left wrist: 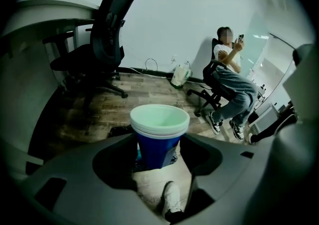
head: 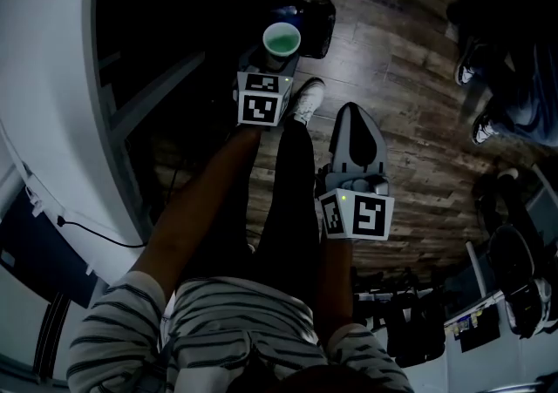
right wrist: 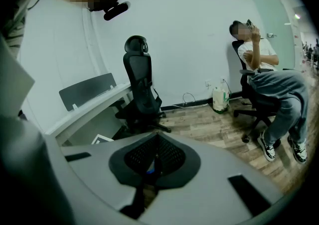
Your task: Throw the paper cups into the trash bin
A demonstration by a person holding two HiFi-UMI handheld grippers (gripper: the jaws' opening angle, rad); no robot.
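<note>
Paper cups (left wrist: 159, 131), stacked and empty, stand upright clamped in the left claw (left wrist: 159, 150).

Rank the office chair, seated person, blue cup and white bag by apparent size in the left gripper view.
1. office chair
2. seated person
3. blue cup, which looks big only because it is close to the camera
4. white bag

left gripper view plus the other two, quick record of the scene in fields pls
left gripper: shut on an upright blue paper cup; the white rim looks doubled, maybe stacked cups
right gripper: shut, holding nothing
trash bin: dark, on the wood floor, just beyond the cup in the head view
task state: cup held, not yet in the bin
person: seated, at right in the left gripper view
</note>
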